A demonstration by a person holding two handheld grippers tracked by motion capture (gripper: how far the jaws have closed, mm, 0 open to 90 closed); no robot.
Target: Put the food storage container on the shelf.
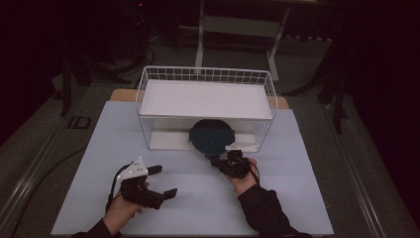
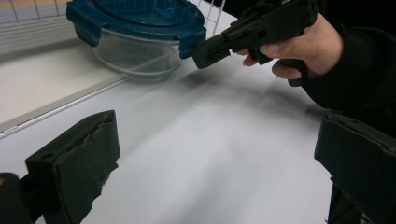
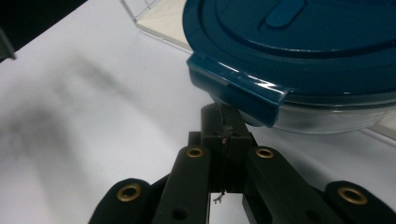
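Note:
A round glass container with a dark blue lid [image 1: 212, 136] sits at the front opening of the white wire basket [image 1: 148, 79], half under its shelf. The same lid [image 3: 303, 42] has a latch tab [image 3: 238, 88] pointing toward me. My right gripper [image 1: 216, 161] is shut with nothing between its jaws. Its tip [image 3: 224, 122] rests just under that tab, and the tip [image 2: 201, 53] shows against the lid's edge [image 2: 140, 18]. My left gripper [image 1: 166, 181] stands open over the bare mat, its jaws [image 2: 215, 154] wide apart and well short of the container.
The basket carries a flat white shelf [image 1: 205, 99] across its top and a white floor panel [image 2: 42, 88] inside. The pale mat [image 1: 198, 208] covers the table. A white stand [image 1: 237, 25] is on the dark floor beyond the table.

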